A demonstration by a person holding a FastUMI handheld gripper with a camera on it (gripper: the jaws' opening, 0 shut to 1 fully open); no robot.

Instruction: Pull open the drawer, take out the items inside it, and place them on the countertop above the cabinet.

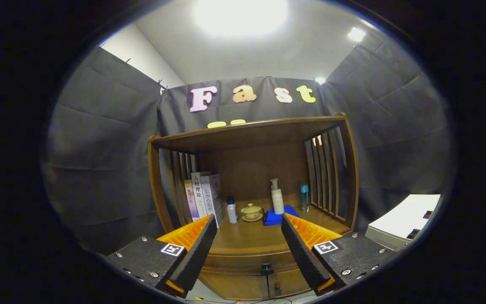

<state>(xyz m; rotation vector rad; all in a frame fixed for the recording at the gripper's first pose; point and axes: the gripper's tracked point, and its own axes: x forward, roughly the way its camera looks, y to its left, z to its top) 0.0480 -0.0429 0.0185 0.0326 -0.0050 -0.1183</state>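
Status: drawer (pixel 247 262) shut, knob (pixel 266 267) untouched. Tongs (pixel 249 253) spread, empty, just above knob. All steps left: pull, unload, place on table (pixel 247 238).

Dark grey cloth walls (pixel 99 160) enclose the booth on three sides, hung in panels with visible horizontal creases. Above the cloth, a pale wall section (pixel 137 55) shows at the upper left of the frame. The ceiling (pixel 293 55) is light grey. One large ceiling light (pixel 241 14) glares at the top centre; two smaller lights (pixel 356 33) sit at the upper right. A wooden shelf unit (pixel 251 131) with slatted sides stands against the rear cloth at the centre. A white surface (pixel 407 219) lies at the lower right.
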